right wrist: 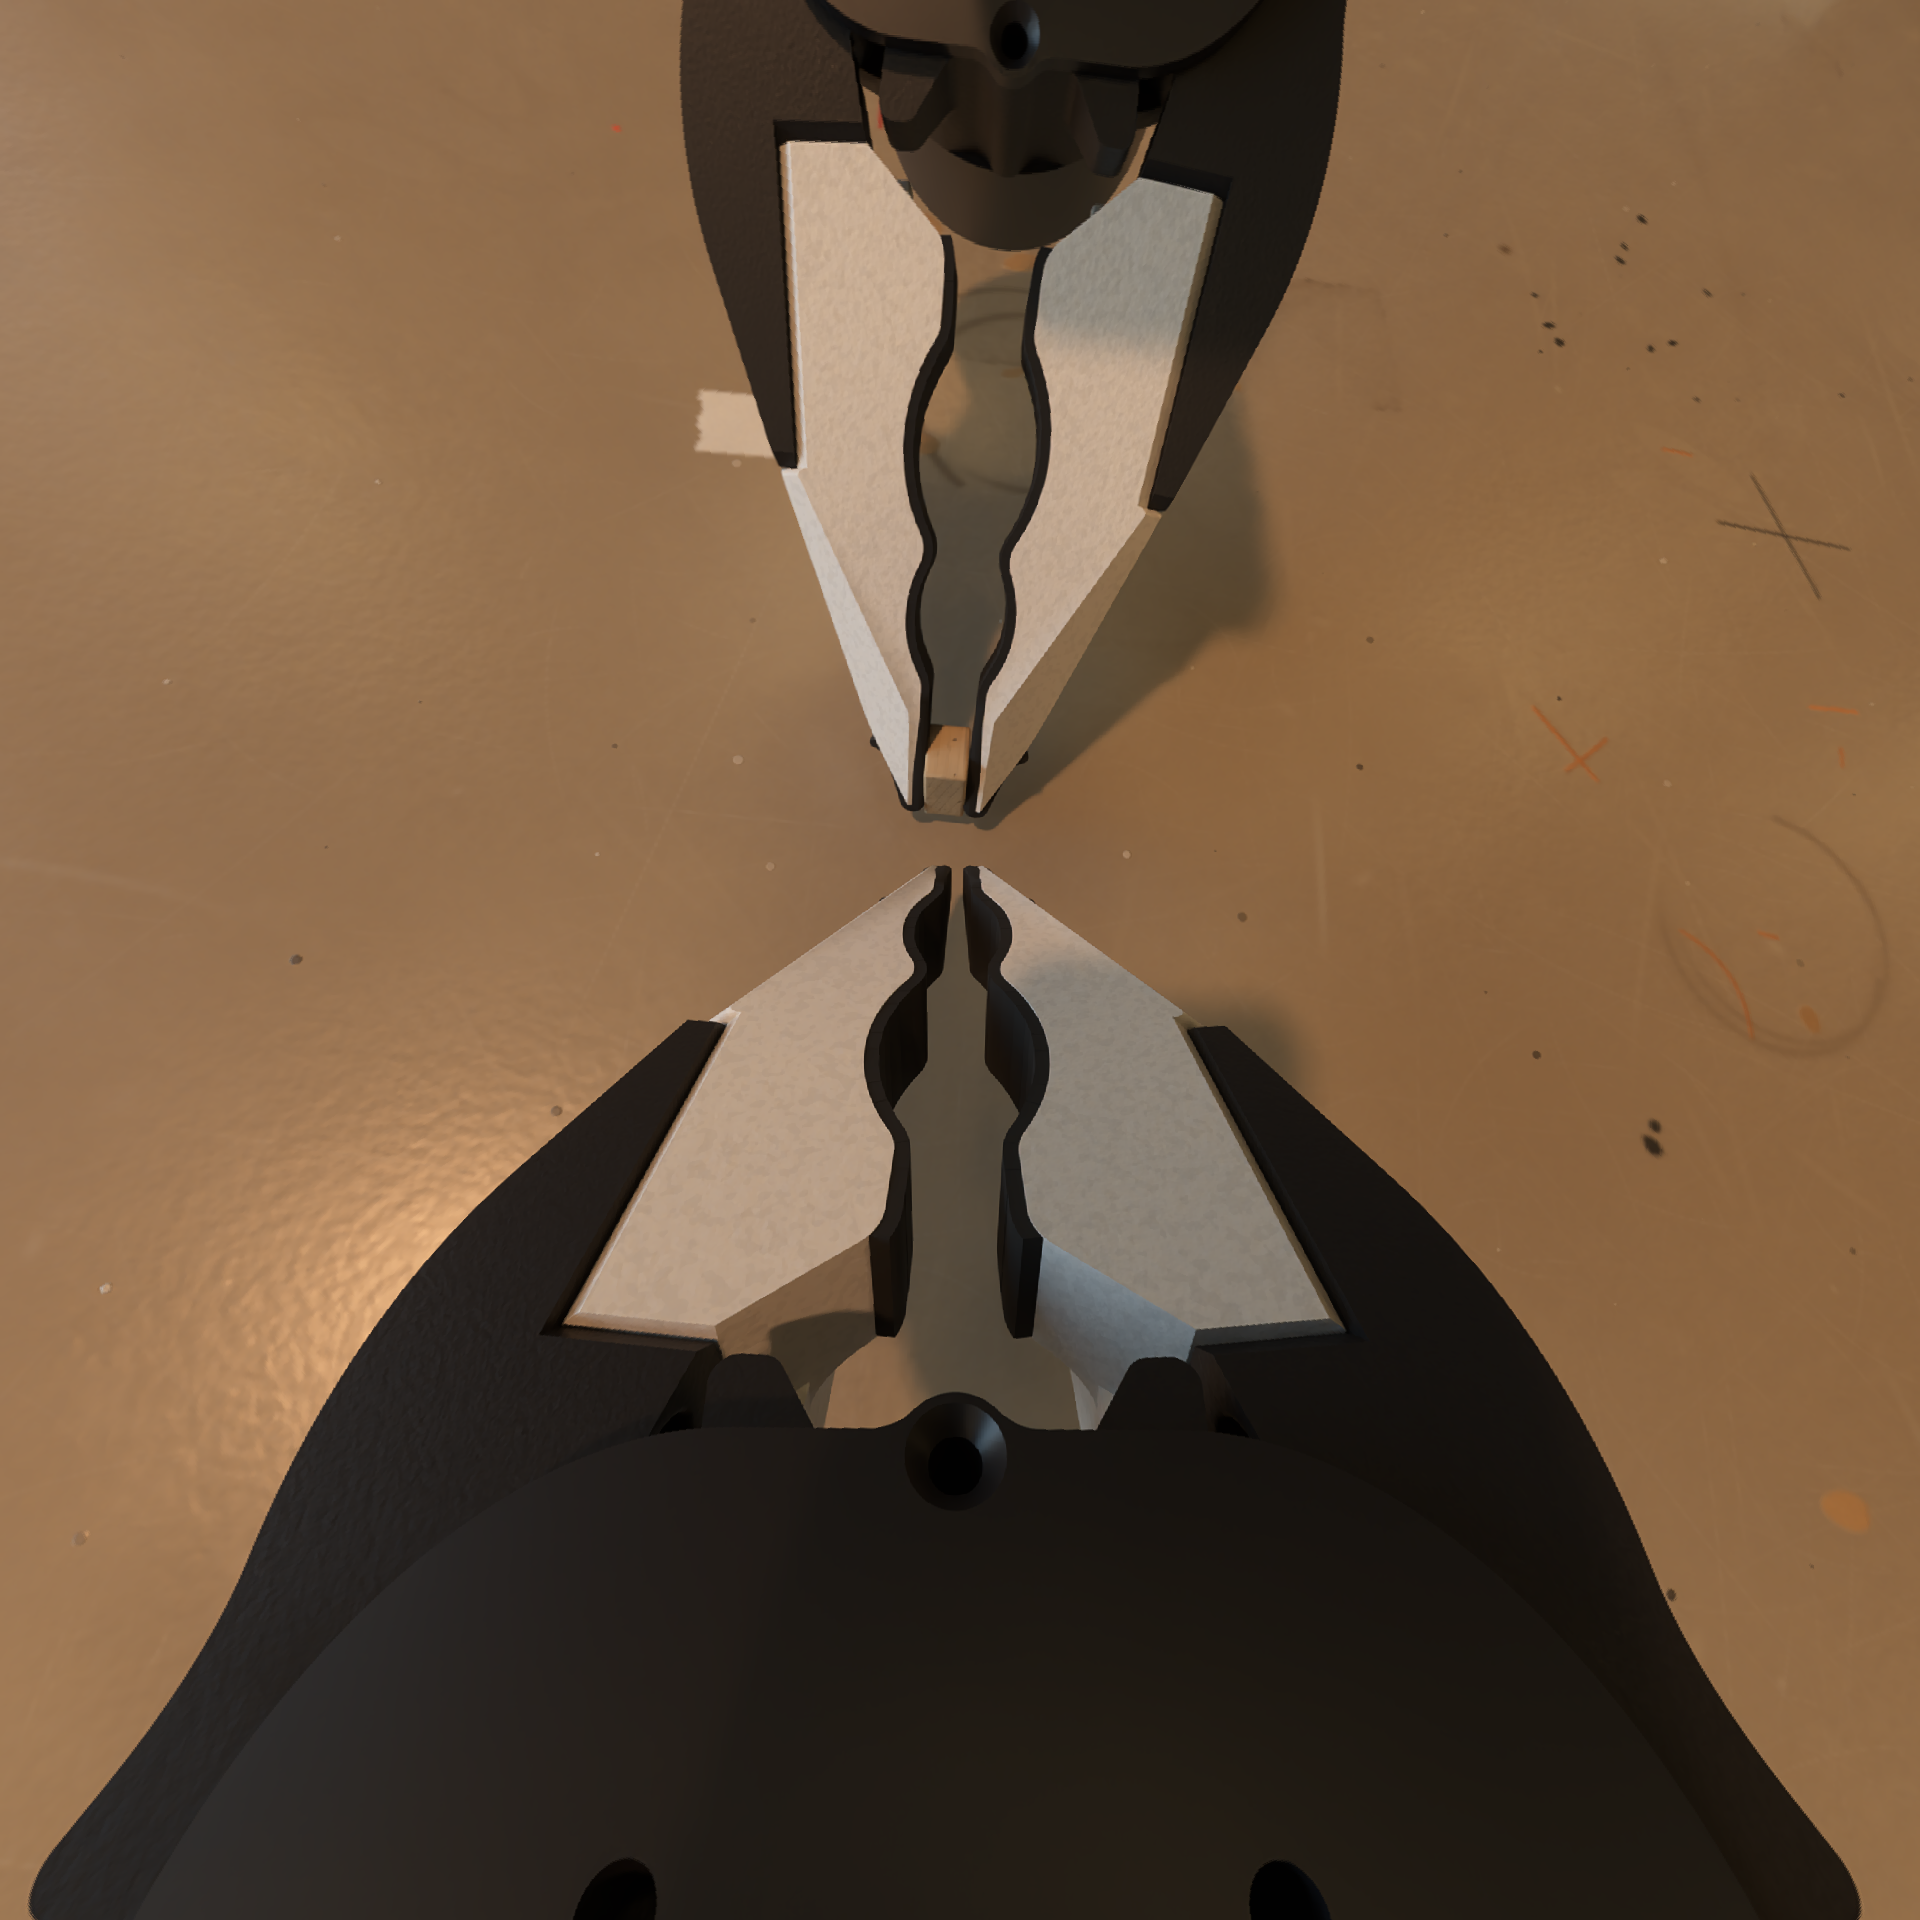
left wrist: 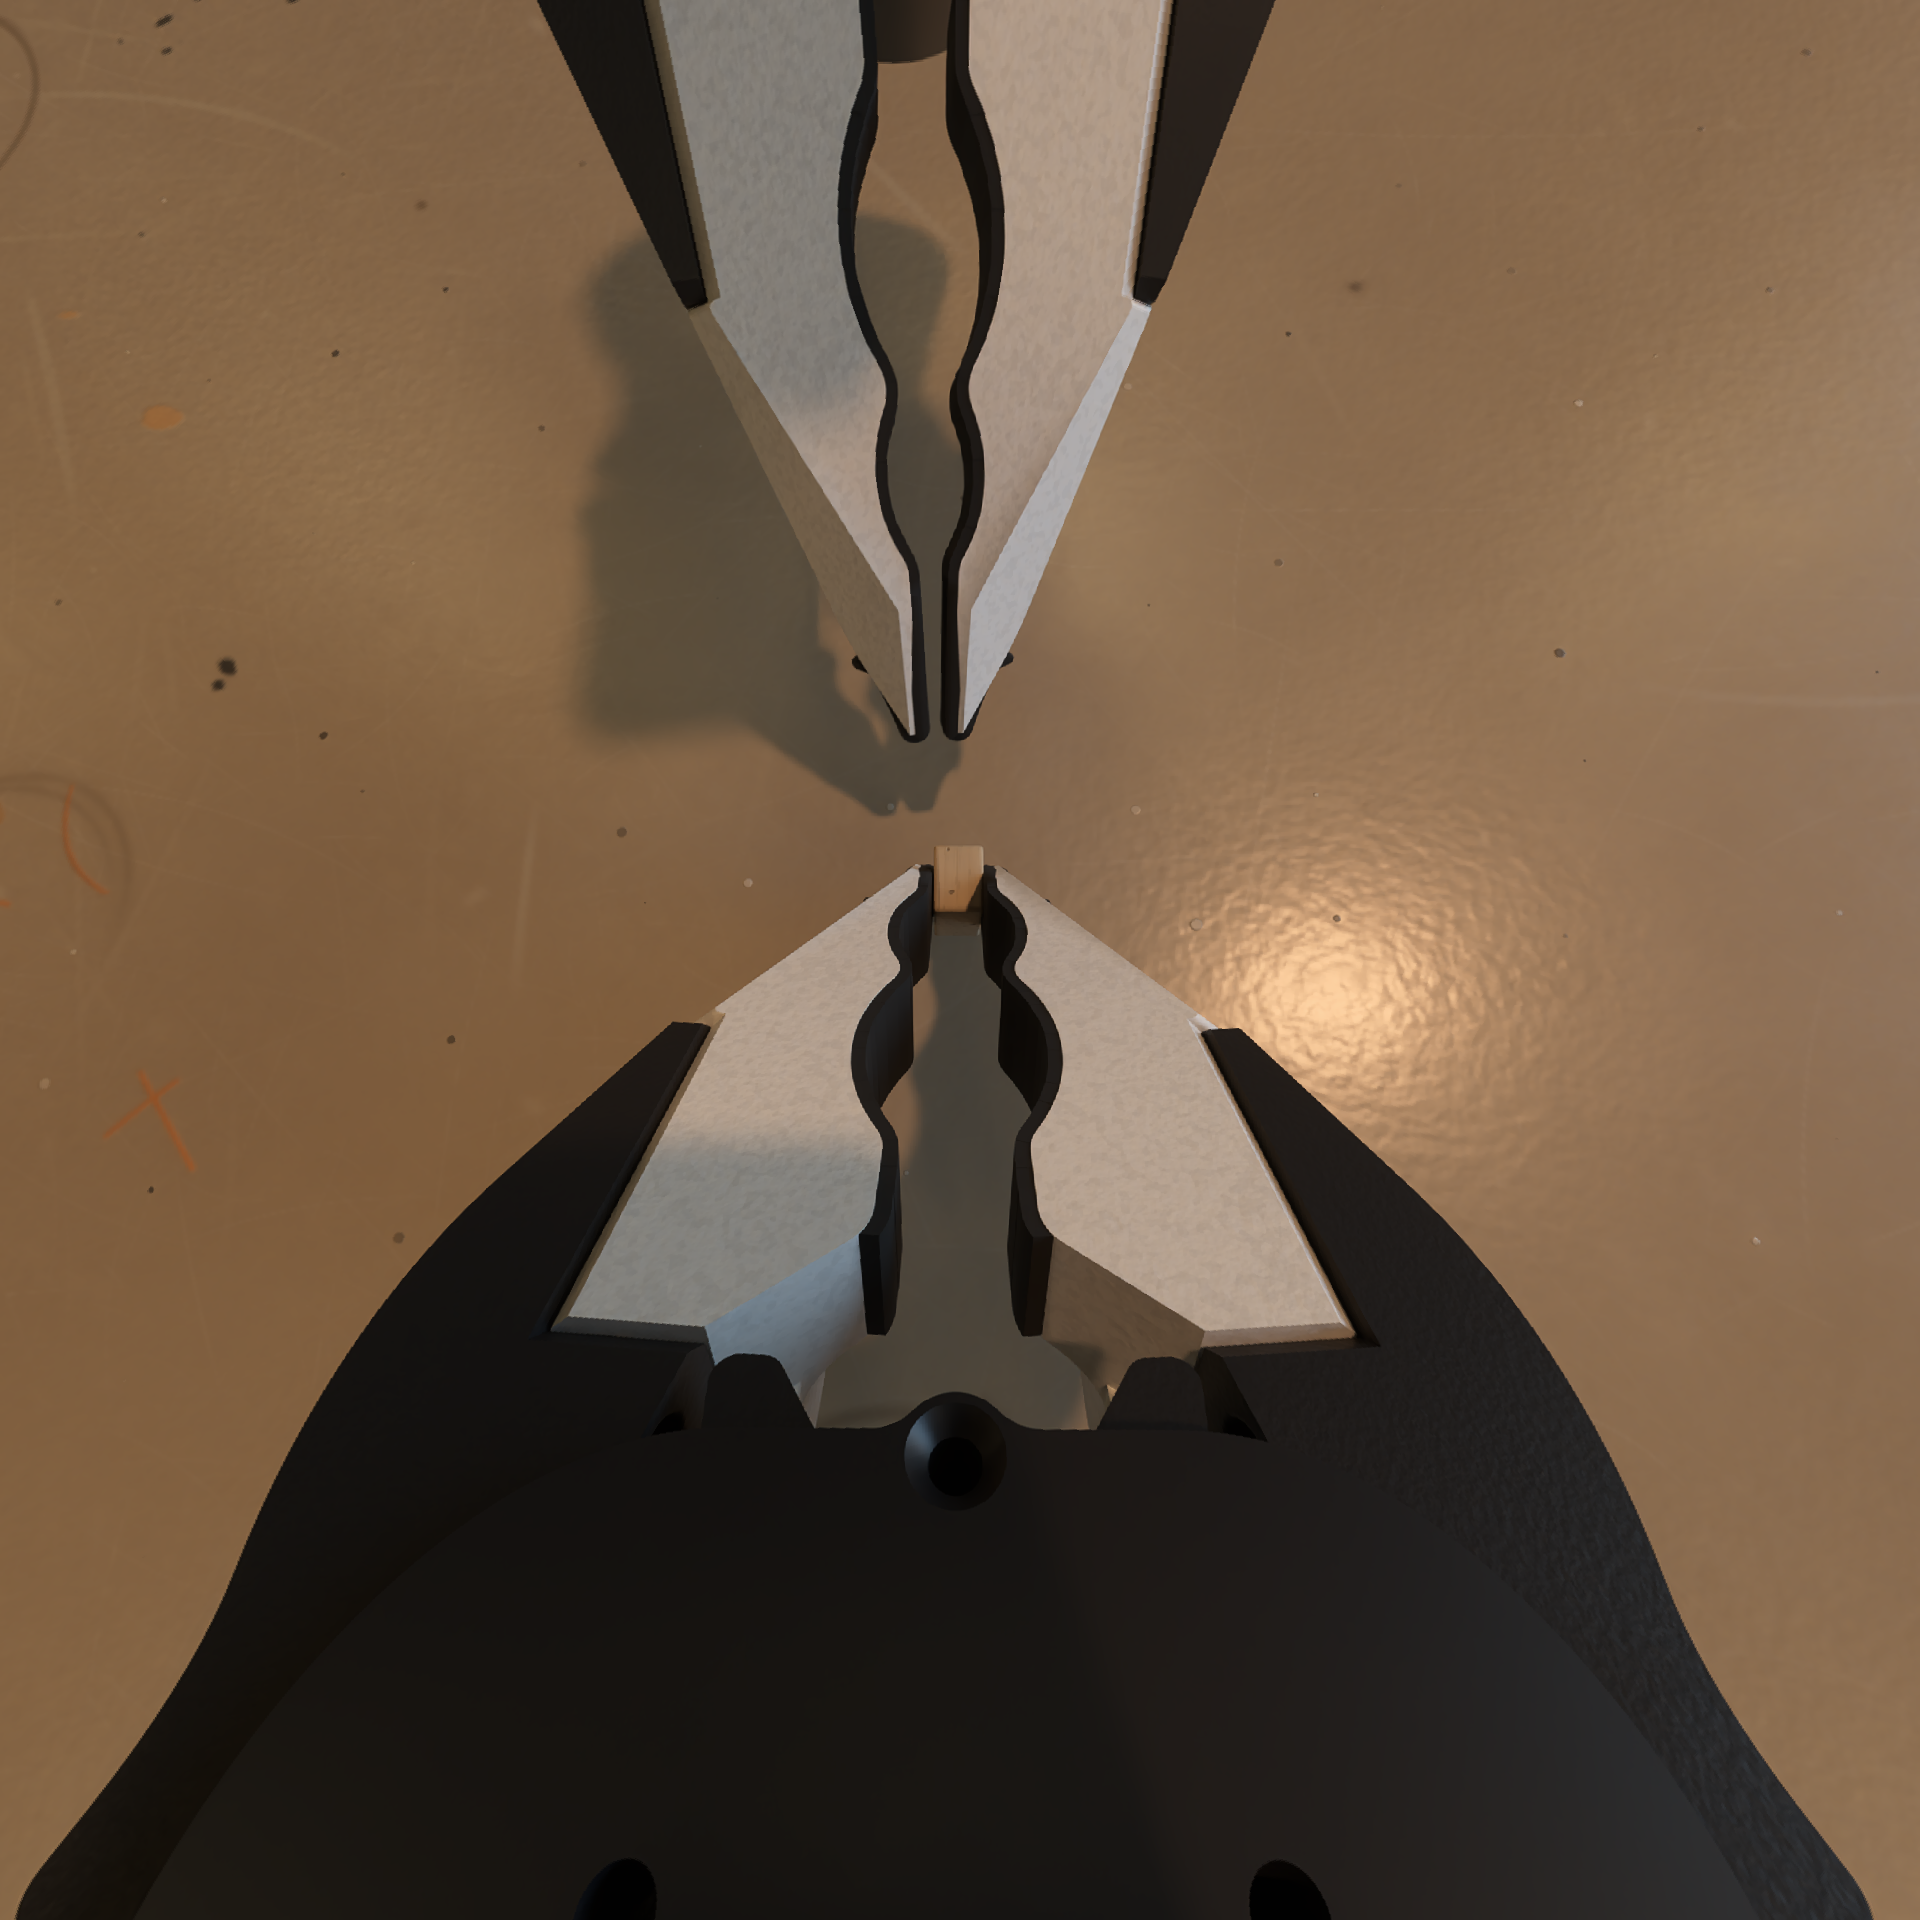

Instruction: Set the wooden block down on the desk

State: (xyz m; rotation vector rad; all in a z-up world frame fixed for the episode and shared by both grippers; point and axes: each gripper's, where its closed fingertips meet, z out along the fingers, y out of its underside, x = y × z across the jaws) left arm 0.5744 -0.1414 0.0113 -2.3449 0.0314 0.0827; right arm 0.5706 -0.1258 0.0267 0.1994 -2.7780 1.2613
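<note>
Grippers number two, and they face each other tip to tip above the brown, speckled counter (left wrist: 1558, 520). The left hand-held gripper (left wrist: 956, 883), black-bodied with pale grey fingers lined in wavy black pads, points forward and slightly down over the surface; its fingertips are drawn close and pinch the small light wooden block (left wrist: 956, 878), which sits right at the tips with its far end poking just past them. Seen from the right wrist view, that same left hand-held gripper (right wrist: 945, 800) clamps the block (right wrist: 948, 774) between its tips, the block's lower edge at or very near the counter (right wrist: 312, 623); whether it touches I cannot tell. The right hand-held gripper (right wrist: 957, 878), of the same black and grey build, is aimed at the left one from the opposite side, its tips nearly together with only a thin slit between them and nothing held; in the left wrist view it (left wrist: 932, 727) hangs just beyond the block, apart from it. Blocks number one. Beside the left gripper in the right wrist view lies one pale strip of tape (right wrist: 727, 421), partly hidden behind a finger.
</note>
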